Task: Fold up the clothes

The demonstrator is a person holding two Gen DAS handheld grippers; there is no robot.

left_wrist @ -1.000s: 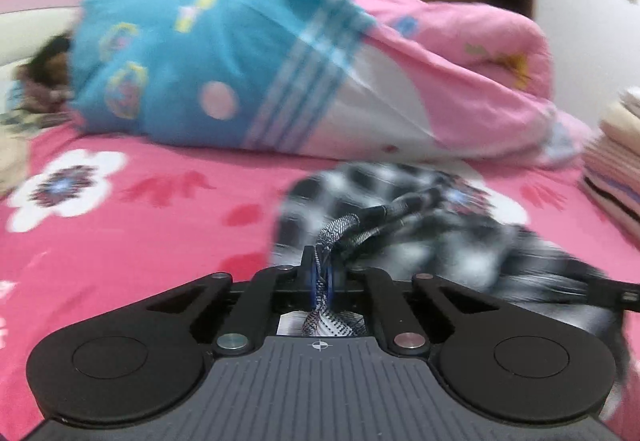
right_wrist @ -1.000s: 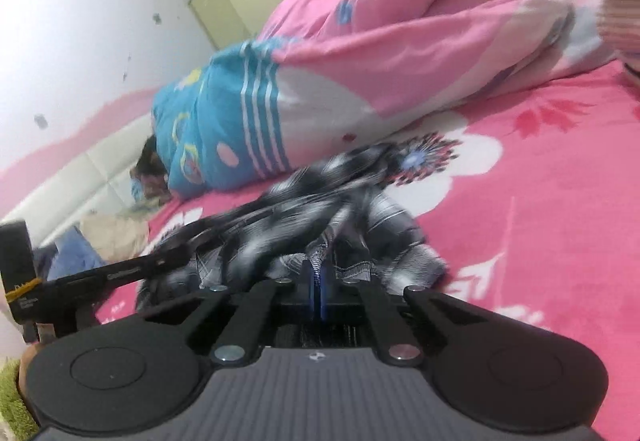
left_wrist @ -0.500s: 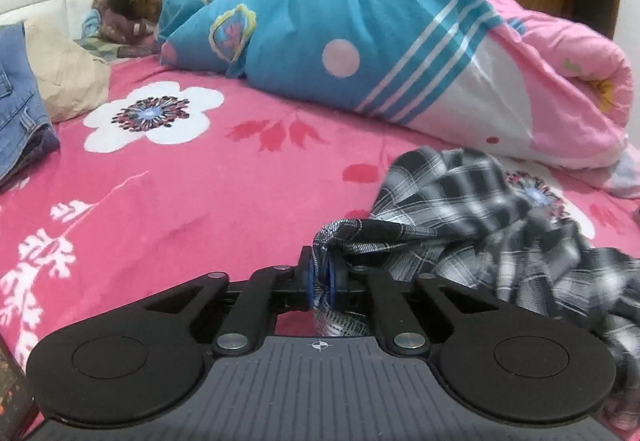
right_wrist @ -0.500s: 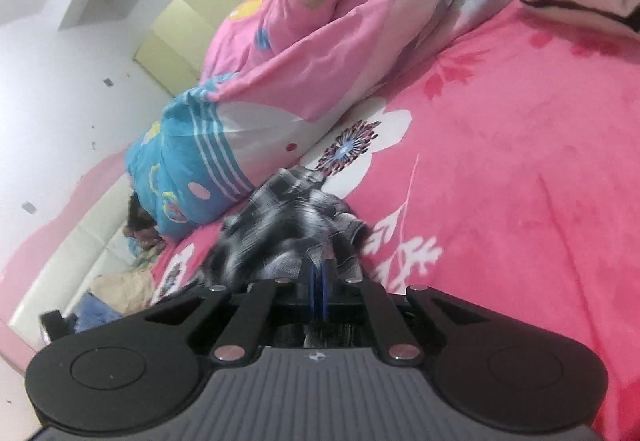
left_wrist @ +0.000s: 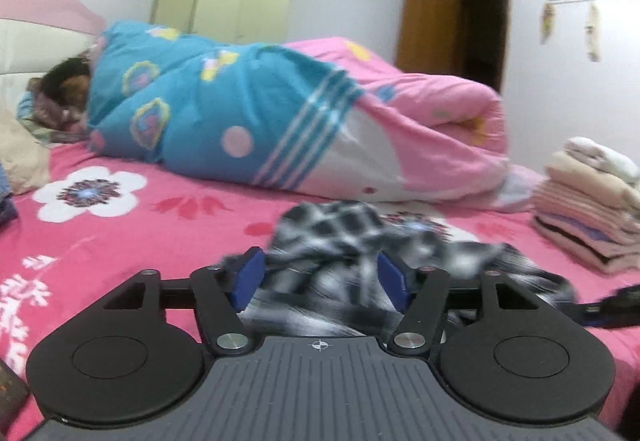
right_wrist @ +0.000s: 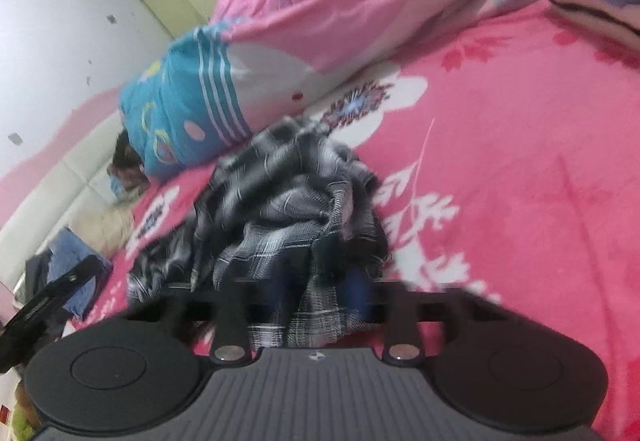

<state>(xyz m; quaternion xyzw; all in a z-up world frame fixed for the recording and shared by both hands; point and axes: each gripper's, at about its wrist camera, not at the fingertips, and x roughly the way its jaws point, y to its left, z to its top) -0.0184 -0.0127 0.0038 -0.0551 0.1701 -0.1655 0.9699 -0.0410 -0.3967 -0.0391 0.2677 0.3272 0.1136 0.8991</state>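
Note:
A black-and-white plaid shirt (left_wrist: 352, 241) lies crumpled on the pink flowered bedspread (left_wrist: 132, 237). My left gripper (left_wrist: 322, 275) is open, its blue pads (left_wrist: 250, 277) spread apart just in front of the shirt, holding nothing. In the right wrist view the same shirt (right_wrist: 288, 209) lies heaped ahead. My right gripper (right_wrist: 320, 295) is open, blurred by motion, with the shirt's near edge lying between its fingers. The right gripper's tip shows at the right edge of the left wrist view (left_wrist: 616, 305).
A person lies under a rolled blue and pink quilt (left_wrist: 280, 125) across the back of the bed. A stack of folded clothes (left_wrist: 592, 201) stands at the right. Jeans and other garments (right_wrist: 68, 273) lie at the left near the headboard.
Both grippers were shut on the plaid shirt; now both have opened and let it go. The shirt has dropped into a heap on the bedspread.

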